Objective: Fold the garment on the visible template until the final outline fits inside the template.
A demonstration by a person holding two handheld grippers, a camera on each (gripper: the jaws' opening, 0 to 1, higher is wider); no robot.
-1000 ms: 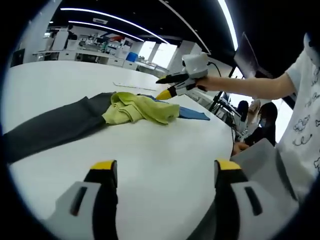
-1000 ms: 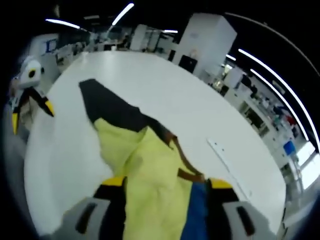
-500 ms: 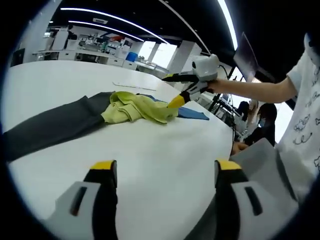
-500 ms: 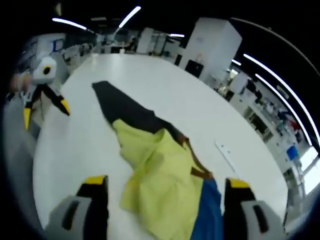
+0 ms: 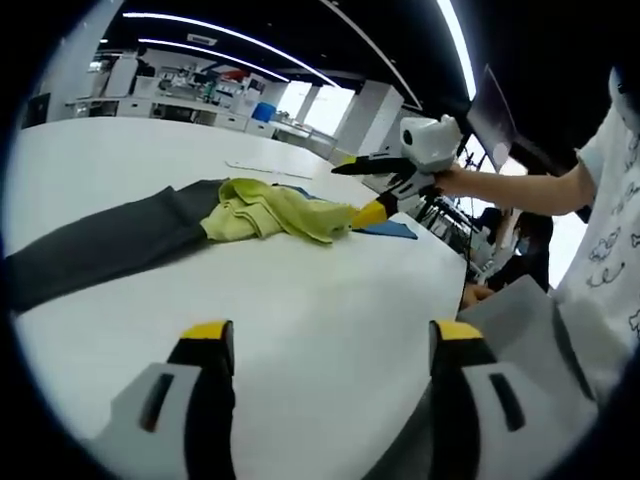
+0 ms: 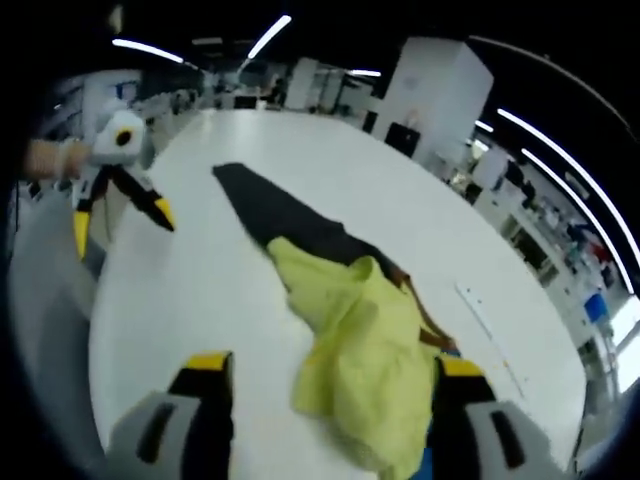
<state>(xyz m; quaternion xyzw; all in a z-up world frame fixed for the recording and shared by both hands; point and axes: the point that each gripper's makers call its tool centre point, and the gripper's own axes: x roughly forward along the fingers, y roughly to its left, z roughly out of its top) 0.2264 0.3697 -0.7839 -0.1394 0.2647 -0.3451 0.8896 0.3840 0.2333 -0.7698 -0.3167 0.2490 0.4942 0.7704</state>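
Note:
A crumpled yellow-green garment [image 5: 275, 210] lies on the round white table [image 5: 300, 300], partly over a long dark grey cloth [image 5: 110, 240] and a flat blue piece [image 5: 390, 229]. My left gripper [image 5: 330, 335] hovers open over bare table near the front edge, well short of the garment. My right gripper [image 5: 372, 190] comes in from the right, open, its lower yellow tip at the garment's right edge. In the right gripper view the garment [image 6: 365, 345] lies between and ahead of the open right gripper [image 6: 333, 365], the grey cloth [image 6: 285, 212] stretches beyond it, and the left gripper [image 6: 118, 220] stands open at the left.
A person's arm and white shirt [image 5: 610, 200] are at the right, with a seated person [image 5: 520, 250] behind. A thin white strip [image 6: 490, 325] lies on the table beyond the garment. Desks and shelves stand in the background. Bare table [image 6: 190, 290] separates the two grippers.
My right gripper has drawn back from over the garment toward the table's right edge and dropped lower. The garment has settled flatter. The left gripper has stayed put.

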